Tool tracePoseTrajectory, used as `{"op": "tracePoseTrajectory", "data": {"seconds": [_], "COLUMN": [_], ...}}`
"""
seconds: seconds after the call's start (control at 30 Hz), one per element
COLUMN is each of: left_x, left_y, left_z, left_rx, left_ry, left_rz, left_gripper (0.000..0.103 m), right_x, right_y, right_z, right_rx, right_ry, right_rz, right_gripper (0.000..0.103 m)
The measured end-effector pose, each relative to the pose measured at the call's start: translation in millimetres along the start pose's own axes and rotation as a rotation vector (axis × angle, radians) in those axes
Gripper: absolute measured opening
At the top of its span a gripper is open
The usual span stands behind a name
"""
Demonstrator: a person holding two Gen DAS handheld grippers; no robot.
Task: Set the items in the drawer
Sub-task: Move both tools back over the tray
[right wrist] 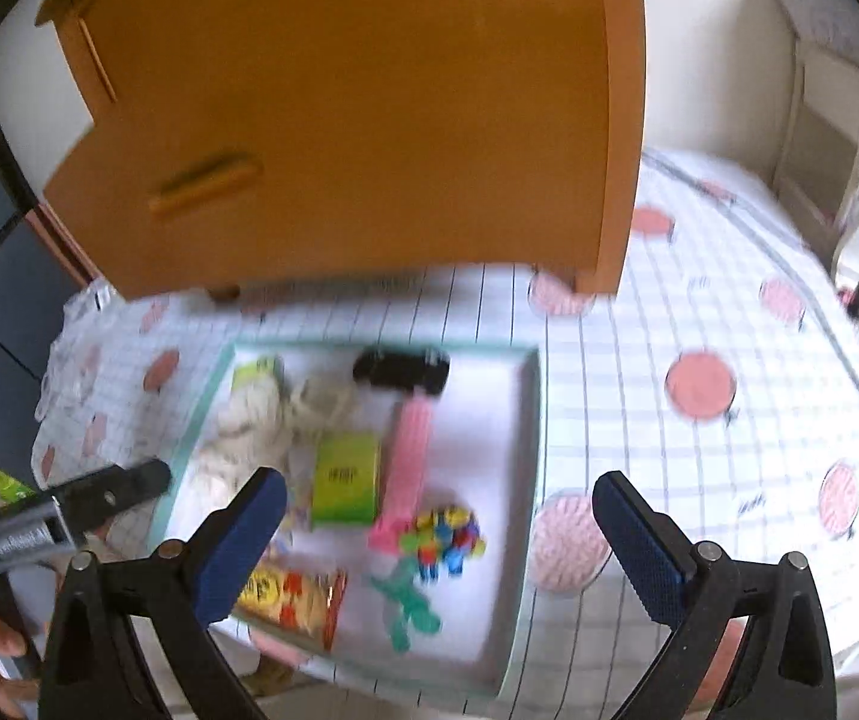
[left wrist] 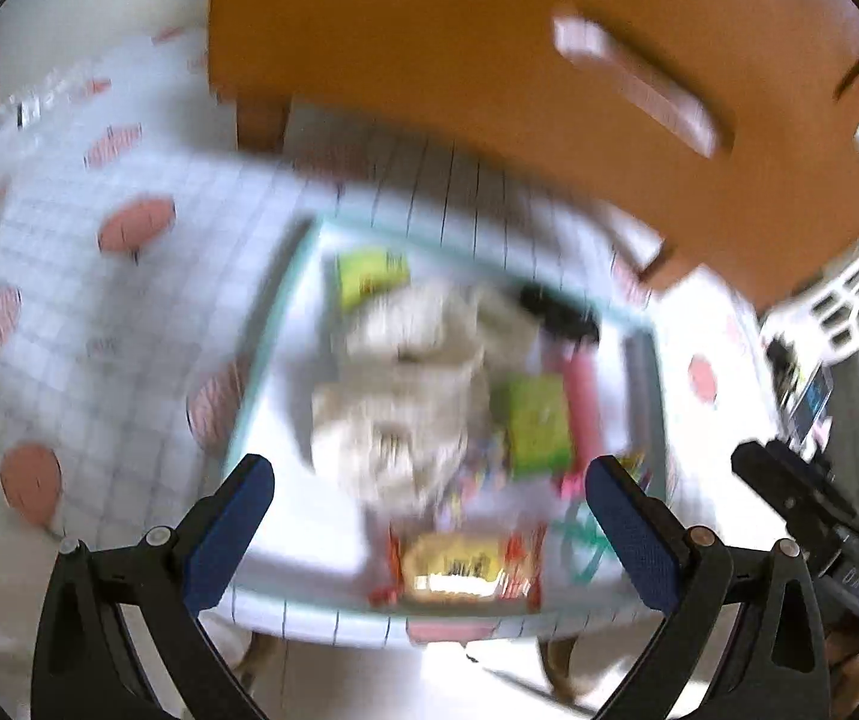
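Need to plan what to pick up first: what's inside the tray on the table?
The tray holds a cream rope bundle, green packet, pink-handled brush, colourful small pieces, teal clip and yellow snack pack. Anything beneath the rope is hidden.

Black tongs (right wrist: 432,540), blue textured pads (right wrist: 639,543), silver pivot screws

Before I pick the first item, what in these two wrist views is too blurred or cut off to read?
- Left wrist view: motion blur smears the tray contents; the cream fabric bundle cannot be identified.
- Both views: print on the yellow-and-red snack packet is unreadable.
- Orange wooden drawer cabinet: top cut off by the frame; no drawer interior shows.
- Open left gripper and open right gripper are empty.
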State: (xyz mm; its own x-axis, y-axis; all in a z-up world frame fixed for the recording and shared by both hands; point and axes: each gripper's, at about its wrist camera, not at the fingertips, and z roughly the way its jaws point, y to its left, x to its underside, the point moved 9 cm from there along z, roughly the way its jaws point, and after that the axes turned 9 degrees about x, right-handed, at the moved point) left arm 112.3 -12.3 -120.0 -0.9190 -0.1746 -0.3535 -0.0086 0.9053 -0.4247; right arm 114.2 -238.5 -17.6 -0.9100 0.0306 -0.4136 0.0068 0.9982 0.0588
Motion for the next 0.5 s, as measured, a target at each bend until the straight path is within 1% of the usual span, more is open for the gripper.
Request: {"op": "tracePoseTrajectory", "data": {"seconds": [0.07,0.17,0.23,0.37,0.47,0.5], "left_x": [16,33,39,42,42,42], "left_y": [3,0,1,11,19,21], "left_z": [11,27,36,47,49,49], "left_rx": [-0.039,-0.043,-0.054,-0.066,-0.081,-0.086], "left_ry": [0.053,0.133,0.162,0.172,0.174,0.175], "left_rz": [0.008,0.011,0.019,-0.015,-0.043,-0.048], "left_gripper": [0.103,0.103,0.103,0.103,0.103,0.103], "right_x": [14,35,44,56,64,65], "right_y": [0,-2,-2,0,3,5], "right_z": [10,27,32,42,49,50], "right_rx": [0.004,0.003,0.004,0.021,0.003,-0.003], "right_ry": [0.062,0.136,0.171,0.215,0.258,0.27], "right_rz": [-0.002,0.008,0.004,-0.024,-0.026,-0.026], "right_gripper": [0.103,0.102,0.099,0.092,0.09,0.087]}}
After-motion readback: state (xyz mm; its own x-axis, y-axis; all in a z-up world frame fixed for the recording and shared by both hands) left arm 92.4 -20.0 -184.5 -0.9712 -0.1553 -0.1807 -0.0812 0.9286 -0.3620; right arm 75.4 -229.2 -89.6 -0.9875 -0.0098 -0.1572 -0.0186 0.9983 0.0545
